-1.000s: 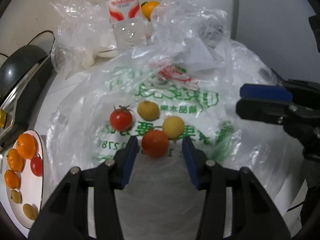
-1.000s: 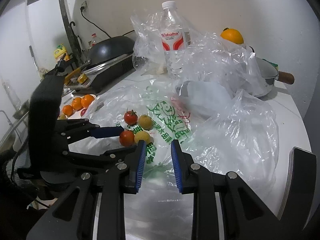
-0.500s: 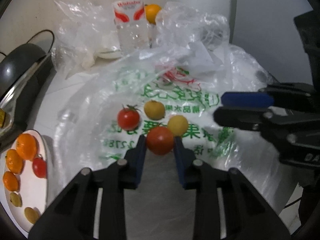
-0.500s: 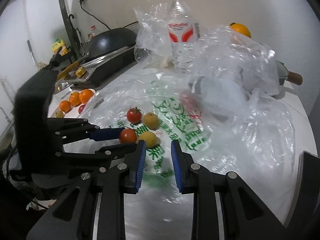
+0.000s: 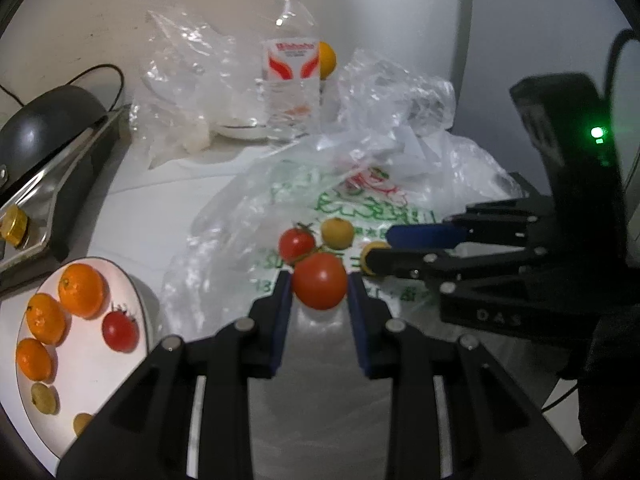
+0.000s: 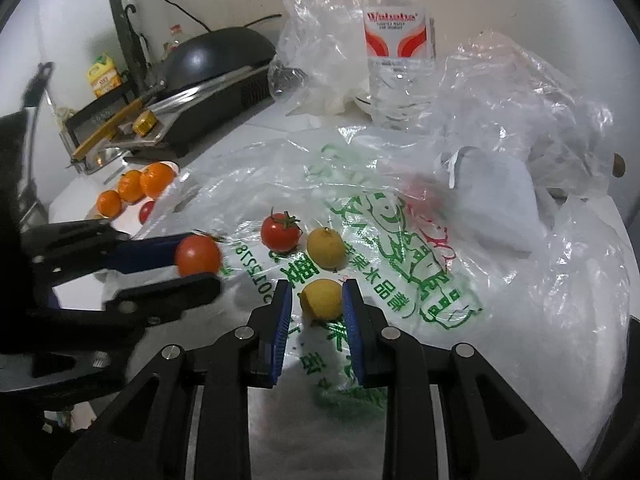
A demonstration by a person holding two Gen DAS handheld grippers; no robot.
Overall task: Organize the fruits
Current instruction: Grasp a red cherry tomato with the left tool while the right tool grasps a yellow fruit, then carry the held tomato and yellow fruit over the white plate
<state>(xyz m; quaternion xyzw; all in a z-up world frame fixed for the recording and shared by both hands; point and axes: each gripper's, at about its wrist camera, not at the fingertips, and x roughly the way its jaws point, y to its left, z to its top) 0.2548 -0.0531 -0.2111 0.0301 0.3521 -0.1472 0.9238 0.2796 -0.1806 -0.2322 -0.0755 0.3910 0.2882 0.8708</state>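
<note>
The printed plastic bag point(image 6: 400, 240) lies flat across most of the counter, and everything else sits in relation to it. Past its far edge stands a water bottle point(image 5: 290, 80) among crumpled clear wrap. Off its left edge lies a white plate point(image 5: 92, 360), already carrying oranges point(image 5: 81, 290), one small tomato and a few small yellowish fruits.

Over the bag's near edge, the left gripper point(image 5: 316, 292) is clamped on a red tomato point(image 5: 319, 280), one blue pad pressed to each side, and the tomato looks lifted clear of the plastic. Beside it, the right gripper point(image 6: 314, 300) points down at the bag with its jaws narrow. A yellow fruit point(image 6: 321, 299) sits on the bag framed in the small gap at the fingertips. I cannot tell whether the pads touch it, and it looks rested rather than held.

Two more fruits wait near the bag's middle: a stemmed tomato point(image 6: 280, 232) and a second yellow fruit point(image 6: 326, 248), close together.

The held tomato is round and slick and is caught only near the pad tips, so I'd guess a quick swing towards the plate could roll it out. Squeezing harder could split the skin. If the right jaws push on without opening, they will likely nudge the yellow fruit along the slippery film, or snag and drag the bag so the loose fruits roll away.
</note>
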